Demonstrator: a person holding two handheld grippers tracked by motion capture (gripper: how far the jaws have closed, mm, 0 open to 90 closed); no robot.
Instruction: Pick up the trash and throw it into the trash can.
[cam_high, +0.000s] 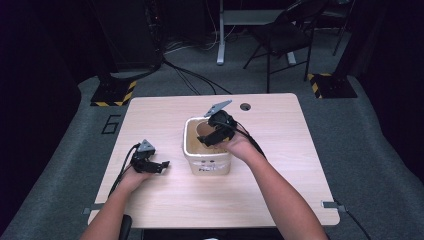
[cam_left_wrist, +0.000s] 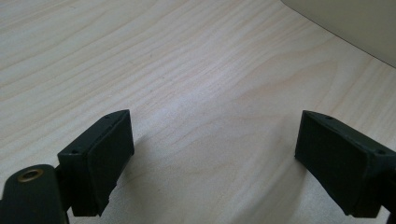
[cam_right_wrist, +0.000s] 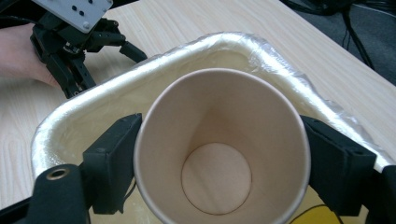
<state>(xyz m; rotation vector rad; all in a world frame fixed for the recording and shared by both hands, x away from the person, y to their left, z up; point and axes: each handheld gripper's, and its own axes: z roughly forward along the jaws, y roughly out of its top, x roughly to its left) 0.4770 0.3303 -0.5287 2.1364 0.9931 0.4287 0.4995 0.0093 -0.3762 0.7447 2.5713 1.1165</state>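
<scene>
A brown paper cup (cam_right_wrist: 219, 154) stands upright and empty between the jaws of my right gripper (cam_right_wrist: 222, 140), which is shut on its sides. The cup hangs in the mouth of a white bin (cam_right_wrist: 140, 79) lined with clear plastic. In the high view the bin (cam_high: 210, 164) sits at the table's middle, with the right gripper (cam_high: 216, 134) and cup (cam_high: 204, 131) at its top. My left gripper (cam_high: 160, 165) rests low on the table left of the bin, open and holding nothing. Its jaws (cam_left_wrist: 212, 140) stand wide apart over bare wood, and it also appears beyond the bin (cam_right_wrist: 74, 42).
The light wooden table (cam_high: 200, 200) has a round cable hole (cam_high: 245, 106) at the back. A corner of the bin (cam_left_wrist: 355, 23) lies ahead of the left gripper. A folding chair (cam_high: 285, 35) and striped floor bases (cam_high: 115, 92) stand beyond the table.
</scene>
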